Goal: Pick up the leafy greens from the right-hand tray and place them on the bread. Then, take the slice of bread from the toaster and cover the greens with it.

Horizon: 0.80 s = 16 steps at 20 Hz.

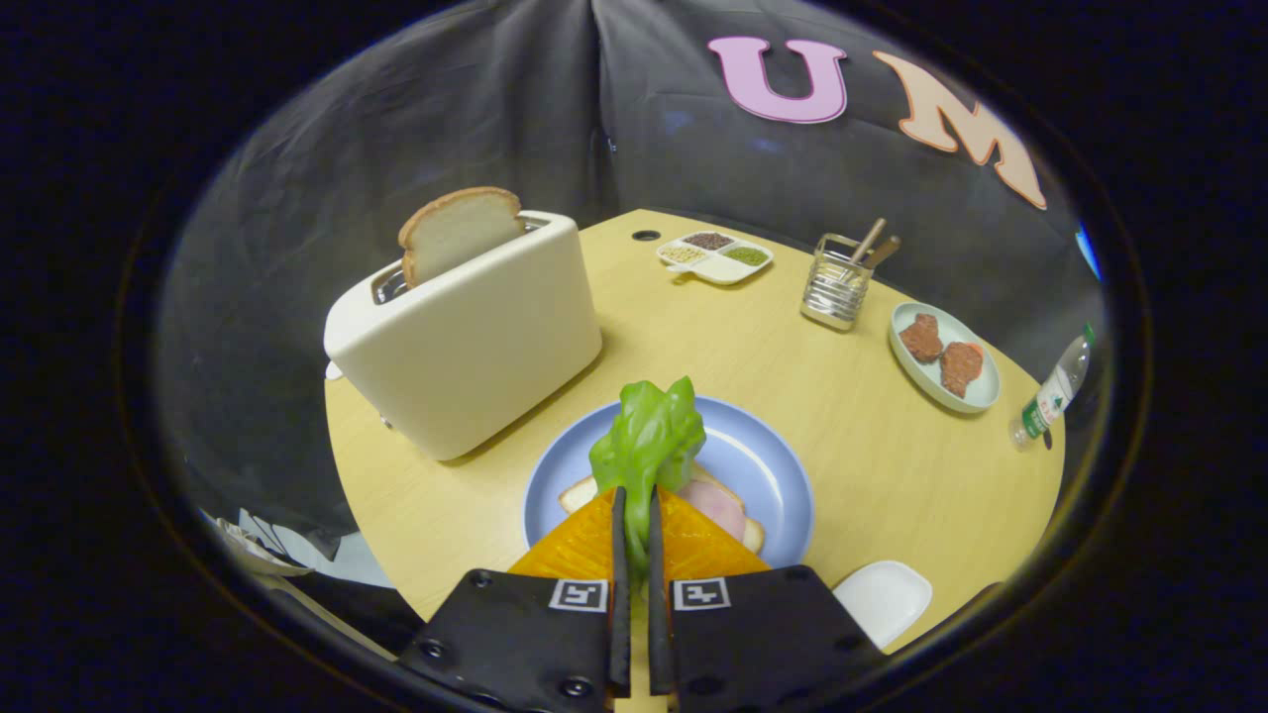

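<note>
Your tongs (634, 500) are clamped on the leafy greens (649, 441), both fingers pressing the stem end so that the leaf stands out past the tips. Its long axis runs straight ahead along the fingers, toward the toaster (466, 332) side of the table (872, 465).

Take the blue plate (763, 465) as your landmark. The greens hang over the middle of it, and the bread (584, 490) with a pink slice of ham (718, 505) on top lies on the plate directly under and just ahead of the fingertips (whether the leaf already touches the ham cannot be told from here). So the drop looks to be straight down, with hardly any sideways travel; I judge the first step close to done, with only the lowering and release left.

Beyond the plate and to its left stands the toaster, with the second slice of bread (458, 230) sticking up out of its slot. That slice is well apart from the plate, so you will have a reach forward and left after the greens are down.
</note>
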Motion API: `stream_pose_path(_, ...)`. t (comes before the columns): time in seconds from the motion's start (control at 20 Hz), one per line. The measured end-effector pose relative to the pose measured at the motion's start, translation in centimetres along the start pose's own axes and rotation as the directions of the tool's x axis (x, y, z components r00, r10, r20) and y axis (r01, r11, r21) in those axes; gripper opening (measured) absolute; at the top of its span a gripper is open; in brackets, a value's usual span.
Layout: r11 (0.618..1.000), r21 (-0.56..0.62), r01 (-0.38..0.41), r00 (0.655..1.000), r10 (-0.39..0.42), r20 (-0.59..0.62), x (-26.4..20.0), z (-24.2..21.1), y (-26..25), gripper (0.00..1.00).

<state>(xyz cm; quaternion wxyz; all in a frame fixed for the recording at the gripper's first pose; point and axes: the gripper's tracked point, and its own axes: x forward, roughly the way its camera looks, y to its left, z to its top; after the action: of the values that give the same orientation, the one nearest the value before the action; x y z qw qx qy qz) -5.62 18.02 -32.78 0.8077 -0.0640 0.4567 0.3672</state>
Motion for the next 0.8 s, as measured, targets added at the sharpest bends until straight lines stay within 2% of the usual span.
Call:
stream_pose_path(0.2,1.000,-0.009,-0.011,1.000,0.010,-0.021,1.2,-0.3,0.6,0.14)
stream_pose_path(0.5,1.000,0.008,0.022,0.998,-0.021,-0.064,2.6,-1.1,-0.7,0.16)
stream_pose_path(0.55,1.000,0.021,0.004,0.997,-0.003,-0.076,2.4,-1.2,-0.5,0.17)
stream_pose_path(0.6,0.999,0.032,-0.007,0.996,0.010,-0.092,2.6,-1.6,-0.2,0.34)
stream_pose_path(0.8,0.999,0.033,-0.004,0.996,0.007,-0.085,2.3,-1.4,0.0,0.50)
